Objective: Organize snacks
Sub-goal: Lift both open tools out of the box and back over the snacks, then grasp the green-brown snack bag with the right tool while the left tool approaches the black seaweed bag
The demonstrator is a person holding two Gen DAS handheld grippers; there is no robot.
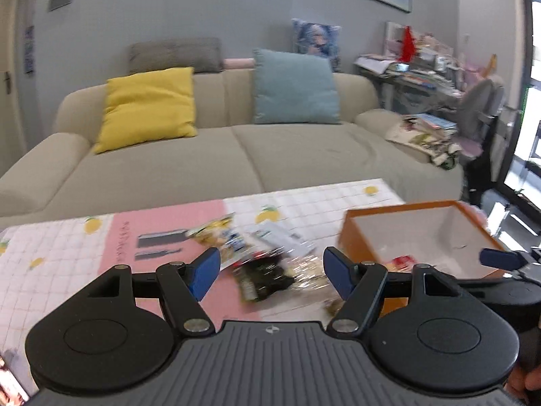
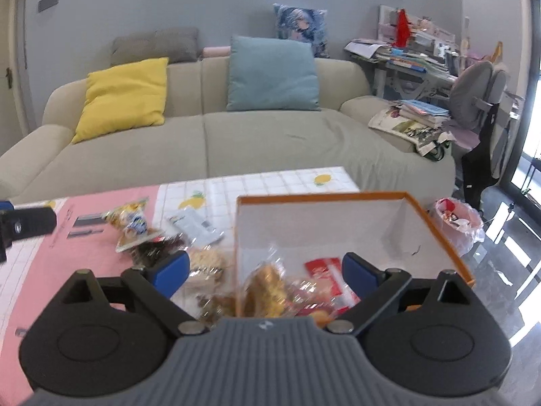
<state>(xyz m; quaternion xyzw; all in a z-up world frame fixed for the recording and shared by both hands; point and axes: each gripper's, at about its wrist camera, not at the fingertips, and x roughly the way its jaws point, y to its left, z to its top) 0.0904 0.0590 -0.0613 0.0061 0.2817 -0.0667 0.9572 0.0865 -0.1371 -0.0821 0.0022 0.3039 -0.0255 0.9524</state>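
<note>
The left tool [image 1: 270,272] gapes wide and empty above loose snack packets [image 1: 260,270] on the worktop [image 1: 50,253], while at 3 o'clock the right tool [image 2: 265,272], also wide and empty, hangs over the orange box [image 2: 436,226] at the worktop's edge, holding packets.

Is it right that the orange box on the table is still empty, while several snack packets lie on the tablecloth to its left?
Not quite: the orange box is not empty. The right wrist view shows a red packet and a golden snack bag already inside it. The rest holds: several snack packets do lie on the tablecloth to its left.
</note>
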